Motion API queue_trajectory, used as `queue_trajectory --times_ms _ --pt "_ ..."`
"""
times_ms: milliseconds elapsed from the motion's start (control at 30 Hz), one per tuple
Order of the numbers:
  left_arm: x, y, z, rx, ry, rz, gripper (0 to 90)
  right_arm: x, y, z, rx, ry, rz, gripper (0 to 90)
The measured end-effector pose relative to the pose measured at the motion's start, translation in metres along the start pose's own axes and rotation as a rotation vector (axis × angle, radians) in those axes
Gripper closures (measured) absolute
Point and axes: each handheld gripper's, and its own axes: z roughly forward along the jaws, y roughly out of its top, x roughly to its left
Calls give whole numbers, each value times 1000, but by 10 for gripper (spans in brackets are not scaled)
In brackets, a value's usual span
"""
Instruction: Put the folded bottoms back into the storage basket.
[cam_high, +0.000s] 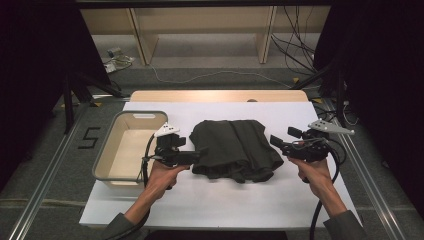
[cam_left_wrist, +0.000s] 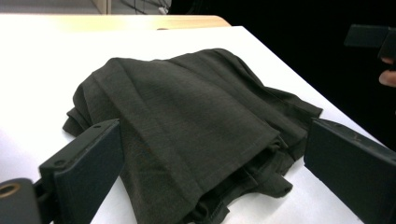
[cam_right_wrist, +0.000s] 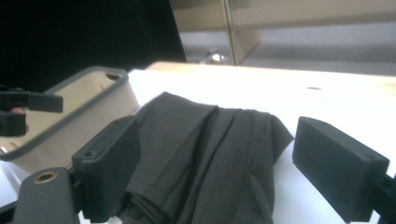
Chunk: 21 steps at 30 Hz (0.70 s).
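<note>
The beige bin (cam_high: 116, 172) left of the left gripper (cam_high: 196, 156) sits empty. Both grippers gape wide, holding nothing — the folded dark cloth (cam_high: 234, 148) lies between them, right gripper (cam_high: 275, 141) just beside it.

beige bin (cam_high: 131, 148), white table (cam_high: 210, 200), perhaps shelving (cam_high: 200, 30)

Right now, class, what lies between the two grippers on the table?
In the high view, the folded dark garment lies between the left gripper and right gripper.

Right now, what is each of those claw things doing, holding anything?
Left gripper: jaws open around the dark folded cloth, not clamped.
Right gripper: jaws open, facing the cloth, holding nothing.
</note>
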Motion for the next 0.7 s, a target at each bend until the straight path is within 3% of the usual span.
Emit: queue_trajectory --times_ms 200,233,333,367,400,433,533,600,633,700 --pt "9 2 17 47 17 -66 57 -9 0 19 63 -7 6 158" --pt "11 3 23 77 25 -82 57 -13 1 25 82 -9 7 158" --pt "13 4 28 99 31 -104 58 -16 1 30 103 -10 13 158" --pt "15 5 34 133 27 -125 58 -20 2 37 122 -9 21 158" --pt "15 5 34 133 27 -125 58 -20 2 37 122 -9 21 158" --pt "16 6 42 182 44 -116 58 -25 1 42 135 -11 35 160" --pt "18 6 48 203 61 -112 58 -32 0 51 170 -9 54 162" --pt "21 7 54 220 73 -129 58 -36 -1 58 199 -18 49 162" --pt "26 7 61 234 87 -159 58 -38 -2 61 214 -14 57 162" --pt "30 7 66 251 87 -170 58 -42 -2 67 225 -10 70 163"
